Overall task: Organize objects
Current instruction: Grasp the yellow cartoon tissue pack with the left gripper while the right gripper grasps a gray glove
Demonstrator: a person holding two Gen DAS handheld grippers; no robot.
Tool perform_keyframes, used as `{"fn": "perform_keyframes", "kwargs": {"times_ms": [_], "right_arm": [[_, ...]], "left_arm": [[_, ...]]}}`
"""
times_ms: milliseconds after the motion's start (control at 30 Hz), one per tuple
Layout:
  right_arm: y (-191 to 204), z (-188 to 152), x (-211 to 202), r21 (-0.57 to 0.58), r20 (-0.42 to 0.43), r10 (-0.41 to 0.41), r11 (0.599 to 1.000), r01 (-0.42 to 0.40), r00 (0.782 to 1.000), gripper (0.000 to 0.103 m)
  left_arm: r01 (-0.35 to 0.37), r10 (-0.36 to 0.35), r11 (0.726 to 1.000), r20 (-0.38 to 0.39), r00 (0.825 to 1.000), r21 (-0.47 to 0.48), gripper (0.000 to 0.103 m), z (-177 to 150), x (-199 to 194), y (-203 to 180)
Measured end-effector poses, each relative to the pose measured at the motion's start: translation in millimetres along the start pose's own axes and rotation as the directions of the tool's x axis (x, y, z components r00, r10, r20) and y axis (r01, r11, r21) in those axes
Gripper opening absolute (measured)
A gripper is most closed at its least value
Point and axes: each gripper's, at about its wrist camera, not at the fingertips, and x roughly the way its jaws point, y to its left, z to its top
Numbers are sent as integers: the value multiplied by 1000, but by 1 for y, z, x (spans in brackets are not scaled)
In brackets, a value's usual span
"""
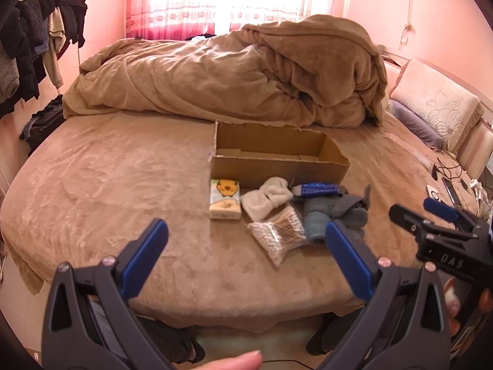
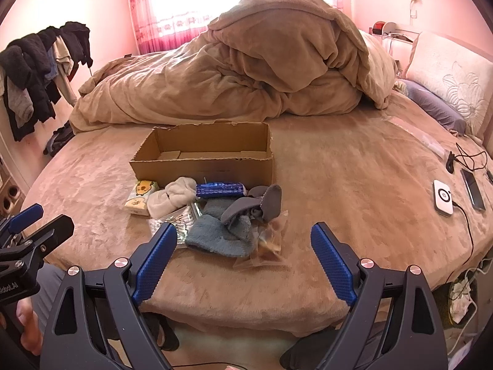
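Bed (image 2: 354, 166), centre of both frames, covered in a tan plush sheet, carries every item listed.

- Cardboard box (image 2: 203, 166): open-topped, nothing visible inside, upper centre of the right wrist frame, just in front of the heaped tan duvet (image 2: 246, 71).
- Tissue pack (image 2: 140, 197): yellow cartoon print, just in front of the box's left corner.
- White sock (image 2: 172, 200): bunched, touching the tissue pack's right side.
- Blue packet (image 2: 220, 189): long and shiny, lying along the box's front wall.
- Grey sock (image 2: 262, 205) and blue sock (image 2: 218, 237): tangled together, lower centre of the pile.
- Bubble-wrap pouch (image 1: 279, 237): in the left wrist frame just left of the blue sock; partly hidden in the right wrist frame.
- Clear bag (image 2: 268, 246): brown contents, too small to identify, at the pile's near right edge.
- White device (image 2: 443, 199) and phone (image 2: 473, 189): with cables, right edge of the frame, well apart from the pile.
- Clothes (image 2: 40, 71): dark, hung at upper left.

Left gripper (image 1: 246, 259): jaws wide apart, holding nothing, above the bed's near edge, aimed at the pile.
Right gripper (image 2: 243, 257): jaws wide apart, holding nothing, pointed at the socks and clear bag.
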Motion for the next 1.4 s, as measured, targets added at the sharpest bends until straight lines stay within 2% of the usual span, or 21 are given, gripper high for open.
{"fn": "perform_keyframes", "kwargs": {"times_ms": [333,567,667,733,867,967,1067,1133,1233,1400], "right_arm": [[-31,25,47,-4,-20,-40,999,40,999,91],[-46,28,91,11,-78,-13,1000,14,997,91],[-48,22,112,21,-118,4,1000,-2,993,91],[-47,18,121,24,-139,23,1000,-19,990,91],[-45,13,135,24,-163,52,999,-49,985,89],[-45,10,143,38,-182,94,995,-88,979,72],[-49,8,145,53,-194,130,991,-122,972,62],[-51,9,142,69,-187,147,988,-136,971,38],[-58,9,137,93,-180,171,983,-156,969,34],[-58,13,123,90,-153,177,982,-165,972,32]], "left_arm": [[-7,6,1000,-81,997,-12,102,14,82,17],[-40,39,999,-156,987,-5,102,13,149,28],[-55,52,998,-178,983,-13,94,10,170,35],[-55,48,998,-198,979,-28,91,8,181,41],[-47,37,998,-207,978,-46,90,2,191,50],[-39,28,998,-209,978,-47,87,0,193,53],[-31,19,998,-209,978,-56,74,-1,191,55],[-19,4,998,-211,978,-68,54,-2,187,57],[3,-19,997,-212,977,-78,51,0,182,58],[27,-41,996,-184,982,-80,49,1,165,55]]}}
